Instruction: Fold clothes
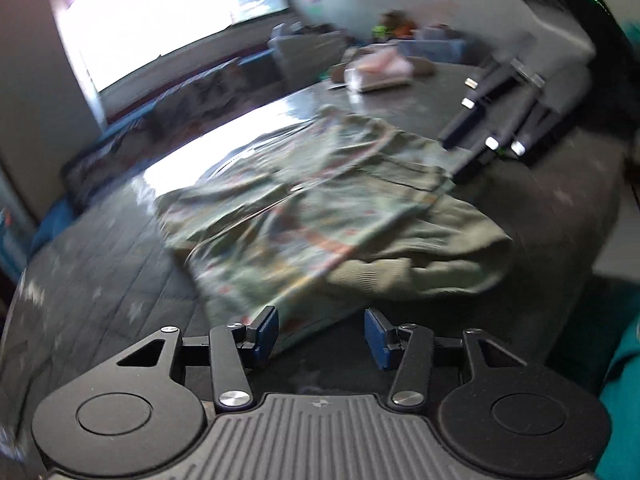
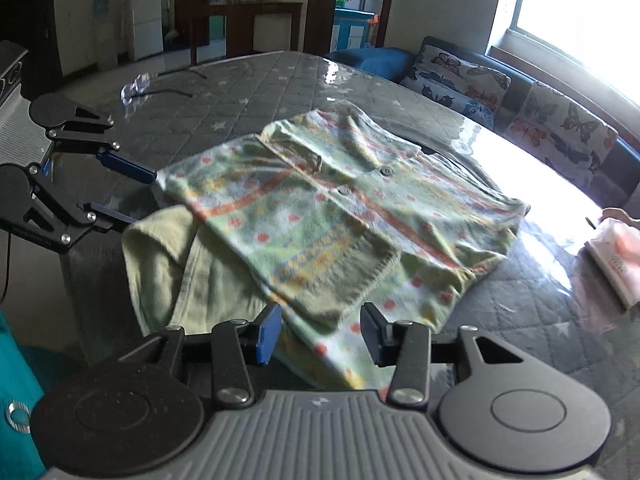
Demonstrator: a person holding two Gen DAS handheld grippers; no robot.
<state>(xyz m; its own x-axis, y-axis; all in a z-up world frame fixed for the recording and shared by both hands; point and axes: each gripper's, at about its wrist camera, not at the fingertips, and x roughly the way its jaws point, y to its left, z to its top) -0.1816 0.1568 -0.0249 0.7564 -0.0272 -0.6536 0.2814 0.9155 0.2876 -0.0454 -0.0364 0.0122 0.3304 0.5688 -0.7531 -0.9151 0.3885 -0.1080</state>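
A light green patterned cardigan (image 2: 328, 216) with orange stripes and buttons lies spread on a grey quilted mattress (image 2: 240, 92); a plain green sleeve (image 2: 160, 256) sticks out at its near left. It also shows blurred in the left wrist view (image 1: 304, 208). My right gripper (image 2: 320, 336) is open, its jaws just above the cardigan's near hem. My left gripper (image 1: 322, 334) is open and empty at the cardigan's edge; it also shows in the right wrist view (image 2: 128, 192), open beside the shoulder. The right gripper also shows in the left wrist view (image 1: 472, 140).
A folded pink garment (image 2: 616, 256) lies on the mattress at the right. A clear plastic wrapper (image 2: 136, 88) and a thin dark cable (image 2: 180, 80) lie at the far left. Butterfly cushions (image 2: 460, 80) line a sofa beyond the mattress under a bright window.
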